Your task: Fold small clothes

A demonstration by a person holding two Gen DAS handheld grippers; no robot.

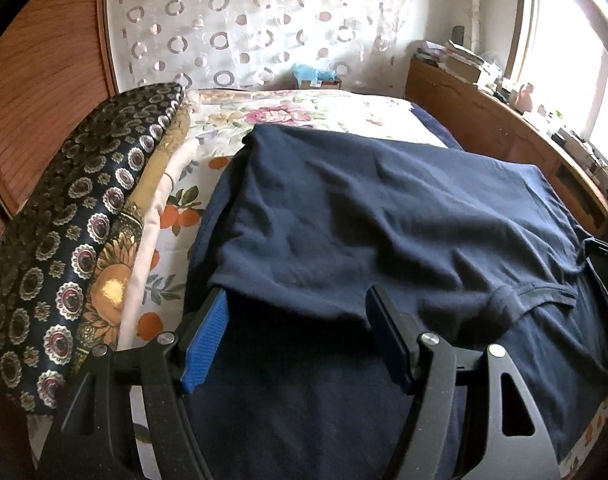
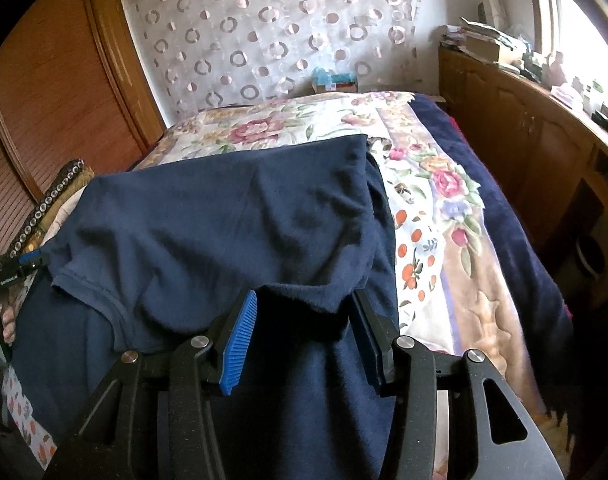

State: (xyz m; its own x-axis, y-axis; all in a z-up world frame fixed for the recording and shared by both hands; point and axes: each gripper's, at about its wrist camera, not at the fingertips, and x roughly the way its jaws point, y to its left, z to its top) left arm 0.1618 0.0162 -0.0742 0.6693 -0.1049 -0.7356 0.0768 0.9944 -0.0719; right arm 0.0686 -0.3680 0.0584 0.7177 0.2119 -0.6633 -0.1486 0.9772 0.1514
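A navy blue garment [image 1: 384, 208] lies spread on the bed, its far half folded back toward me over the near half. A stitched hem curve [image 1: 544, 294] shows at the right. My left gripper [image 1: 297, 294] stands open at the folded edge; the cloth drapes loosely over its fingertips and the blue pad [image 1: 208, 344] is bare. In the right wrist view the same garment [image 2: 224, 216] fills the middle. My right gripper [image 2: 304, 298] is open too, with the loose edge hanging between its fingers, not pinched. The left gripper [image 2: 28, 260] and a hand [image 2: 6, 320] show at that view's left edge.
The bed has a floral sheet [image 1: 304, 112] and a dark blue blanket [image 2: 484, 200] along its right side. Folded patterned blankets [image 1: 64, 240] are stacked at the left by a wooden wardrobe [image 1: 32, 100]. A cluttered wooden cabinet [image 2: 524, 128] runs under the window.
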